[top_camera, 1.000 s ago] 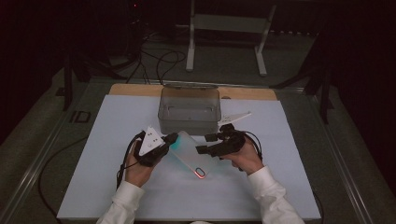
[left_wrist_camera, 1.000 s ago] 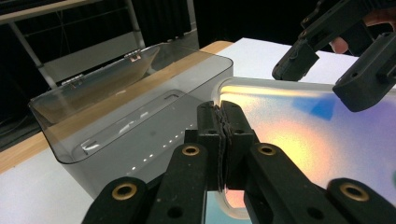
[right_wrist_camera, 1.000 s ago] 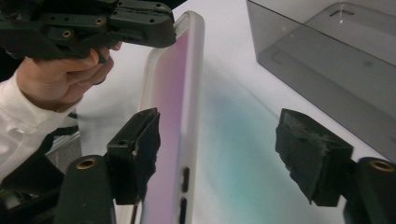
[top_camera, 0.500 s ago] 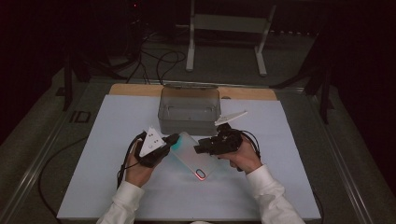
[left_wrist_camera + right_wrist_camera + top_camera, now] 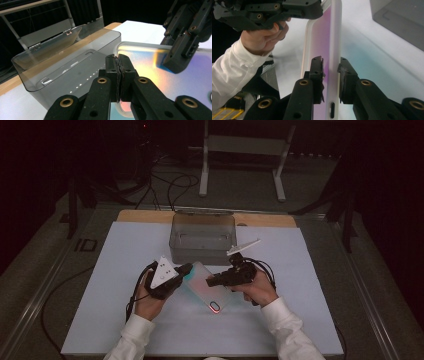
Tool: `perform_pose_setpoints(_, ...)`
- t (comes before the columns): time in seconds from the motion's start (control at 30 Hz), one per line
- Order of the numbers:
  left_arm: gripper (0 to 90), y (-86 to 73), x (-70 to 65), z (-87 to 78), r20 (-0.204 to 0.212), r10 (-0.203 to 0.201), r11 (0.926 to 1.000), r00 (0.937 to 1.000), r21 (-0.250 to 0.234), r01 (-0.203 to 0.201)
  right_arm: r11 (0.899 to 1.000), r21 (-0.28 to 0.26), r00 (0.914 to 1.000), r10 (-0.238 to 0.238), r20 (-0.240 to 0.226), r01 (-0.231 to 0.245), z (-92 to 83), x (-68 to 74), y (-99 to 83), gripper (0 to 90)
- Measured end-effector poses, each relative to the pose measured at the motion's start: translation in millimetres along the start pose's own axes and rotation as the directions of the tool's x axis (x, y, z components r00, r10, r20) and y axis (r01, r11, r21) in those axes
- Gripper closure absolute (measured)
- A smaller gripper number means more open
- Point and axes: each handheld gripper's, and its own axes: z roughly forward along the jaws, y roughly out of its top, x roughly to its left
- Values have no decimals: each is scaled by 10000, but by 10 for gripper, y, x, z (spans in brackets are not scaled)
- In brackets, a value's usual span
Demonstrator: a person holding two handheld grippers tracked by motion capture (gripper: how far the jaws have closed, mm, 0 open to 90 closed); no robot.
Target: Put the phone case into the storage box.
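At the frame's centre we see an iridescent phone case (image 5: 206,287) held above the white tabletop (image 5: 310,285), below the grey box (image 5: 202,238). Our left tool (image 5: 186,268) is clenched on its upper corner; our right tool (image 5: 212,282) straddles its edge, not yet closed.

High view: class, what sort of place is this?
Probably a recording lab or studio: a white mat on a table, dark surroundings, loose floor cables, a metal stand behind, and hand-held grippers.

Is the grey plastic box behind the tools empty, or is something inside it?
Empty, as far as visible: through the clear walls of the grey box the left gripper view shows only its bare floor; in the high view likewise.
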Motion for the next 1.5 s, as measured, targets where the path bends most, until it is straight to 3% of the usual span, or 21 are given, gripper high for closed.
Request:
perform_pose_setpoints(0.13, 890, -4, -5, 4, 69, 124, 9999, 9999, 72, -125, 9998, 179, 10000, 11, -94, -9, 13, 5, -1, 765)
perform_pose_setpoints(0.33, 890, 2, -21, 14, 222, 210, 9997, 9995, 77, -212, 9999, 35, 9998, 117, -145, -116, -47, -32, 9, 789)
perform_pose_setpoints(0.63, 886, -7, -43, 33, 180, 203, 9997, 9996, -106, -201, 9973, 683, 9984, 298, -488, -264, 10, -8, -2, 785)
perform_pose_setpoints(0.77, 882, -6, -41, 28, 260, 82, 9995, 9996, -312, -74, 9899, 1057, 9931, 1011, -591, -944, 47, 1, -3, 800)
perform_pose_setpoints(0.93, 881, -14, -28, 25, 277, -102, 9992, 9996, -377, 112, 9806, 887, 9791, 1828, -892, -1750, 46, -22, -15, 813)
perform_pose_setpoints(1.23, 843, -15, -20, 40, 98, -222, 9995, 9997, -228, 224, 9784, 307, 9756, 2063, -749, -2045, 36, -35, -60, 820)
perform_pose_setpoints(1.27, 758, -14, -15, 38, 109, -259, 9994, 9996, -212, 261, 9780, 214, 9751, 2087, -751, -2077, 47, -39, -66, 820)
perform_pose_setpoints(1.5, 484, -4, 39, 16, -88, -750, 9970, 9971, -222, 748, 9773, 166, 9761, 2120, -484, -2114, 47, -36, -65, 820)
